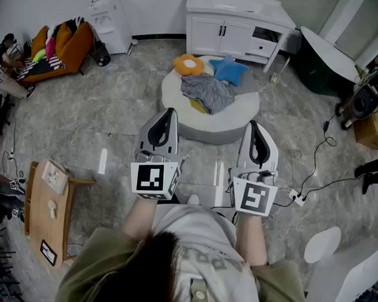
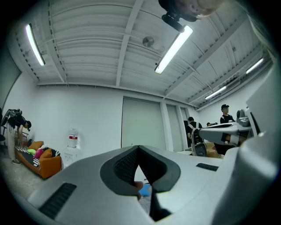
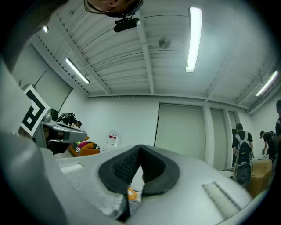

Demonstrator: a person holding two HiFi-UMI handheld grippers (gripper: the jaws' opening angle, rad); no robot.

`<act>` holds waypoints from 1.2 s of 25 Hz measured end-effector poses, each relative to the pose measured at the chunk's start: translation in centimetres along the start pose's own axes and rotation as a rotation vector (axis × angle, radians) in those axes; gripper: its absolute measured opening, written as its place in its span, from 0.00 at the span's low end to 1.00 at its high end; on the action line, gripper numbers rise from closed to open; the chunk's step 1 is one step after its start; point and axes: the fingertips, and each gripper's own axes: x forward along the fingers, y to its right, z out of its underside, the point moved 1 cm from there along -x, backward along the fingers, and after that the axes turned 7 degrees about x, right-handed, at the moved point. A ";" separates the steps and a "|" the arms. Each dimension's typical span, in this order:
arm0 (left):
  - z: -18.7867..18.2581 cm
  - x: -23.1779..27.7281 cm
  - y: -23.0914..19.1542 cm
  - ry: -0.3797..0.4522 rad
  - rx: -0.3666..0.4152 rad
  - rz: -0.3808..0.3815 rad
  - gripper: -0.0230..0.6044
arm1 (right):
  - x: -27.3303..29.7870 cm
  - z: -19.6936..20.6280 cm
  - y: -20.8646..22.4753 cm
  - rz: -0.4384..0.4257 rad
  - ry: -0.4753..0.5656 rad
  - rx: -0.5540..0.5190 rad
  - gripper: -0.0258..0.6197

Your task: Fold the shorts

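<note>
Grey shorts [image 1: 207,92] lie crumpled on a round white pouffe [image 1: 240,115], in the head view just beyond both grippers. My left gripper [image 1: 169,111] is held level in front of the pouffe's near left side, jaws shut and empty. To its right my right gripper [image 1: 255,124] sits at the pouffe's near right edge, also shut with nothing in it. In the left gripper view [image 2: 139,147] and the right gripper view [image 3: 140,147] the closed jaws fill the lower frame, and only slivers of cushions show through the gaps.
An orange flower cushion [image 1: 188,64] and a blue star cushion [image 1: 229,69] rest on the pouffe behind the shorts. A white cabinet [image 1: 235,30] stands beyond. A wooden side table [image 1: 45,213] is at the left, cables and a power strip [image 1: 296,196] at the right.
</note>
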 end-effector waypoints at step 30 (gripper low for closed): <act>0.6 1.6 0.9 -0.033 -0.009 0.099 0.44 | 2.0 2.0 1.2 -0.058 -0.035 0.160 0.43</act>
